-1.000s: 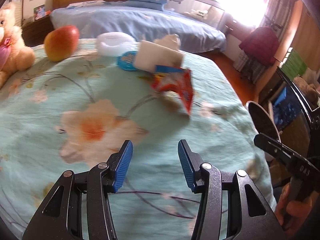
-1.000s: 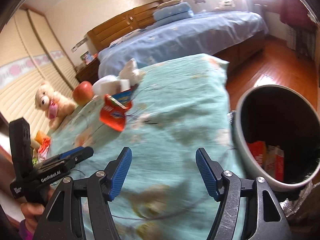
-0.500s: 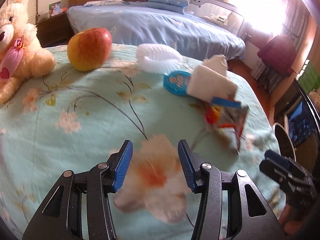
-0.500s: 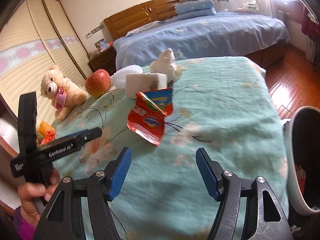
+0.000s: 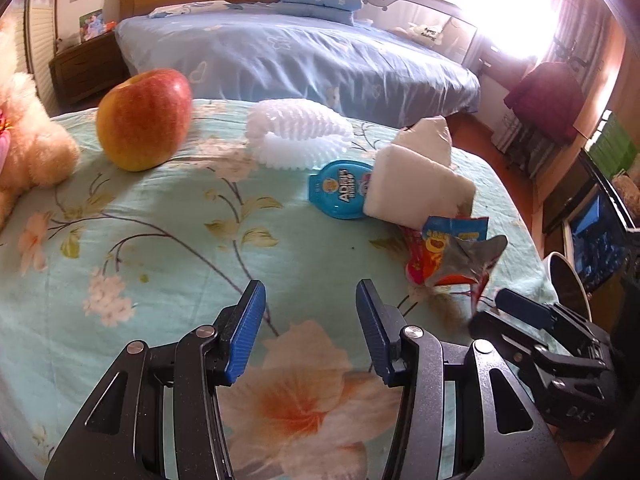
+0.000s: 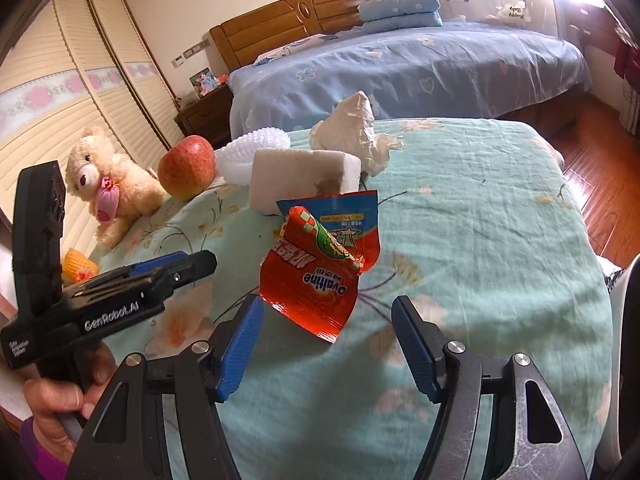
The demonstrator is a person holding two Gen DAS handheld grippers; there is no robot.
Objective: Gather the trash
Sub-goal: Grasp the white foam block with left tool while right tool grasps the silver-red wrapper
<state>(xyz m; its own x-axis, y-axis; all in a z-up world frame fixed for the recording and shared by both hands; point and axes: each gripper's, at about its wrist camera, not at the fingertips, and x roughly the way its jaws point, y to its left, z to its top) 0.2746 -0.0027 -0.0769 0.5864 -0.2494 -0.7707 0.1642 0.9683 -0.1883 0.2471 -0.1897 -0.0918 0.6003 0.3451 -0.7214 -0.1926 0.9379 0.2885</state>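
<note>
A torn red Ovaltine wrapper (image 6: 320, 276) stands crumpled on the teal flowered cloth, just ahead of my open, empty right gripper (image 6: 326, 340). It also shows in the left wrist view (image 5: 448, 256), to the right of my open, empty left gripper (image 5: 310, 320). Behind it lie a white foam block (image 6: 300, 178), a crumpled tissue (image 6: 356, 128), a blue lid (image 5: 340, 194) and a white foam fruit net (image 5: 296, 136). The right gripper (image 5: 516, 312) shows side-on in the left wrist view, and the left gripper (image 6: 176, 266) in the right wrist view.
An apple (image 5: 144, 120) and a teddy bear (image 6: 108, 188) sit at the table's left. The white rim of a trash bin (image 5: 568, 280) stands off the table's right edge. A blue bed (image 6: 400, 64) lies behind. Small orange items (image 6: 78, 268) lie at the far left.
Both grippers have moved in toward the trash pile. The wrapper now lies right in front of the right gripper, and the bin has slid out of the right view. Both stay open.
</note>
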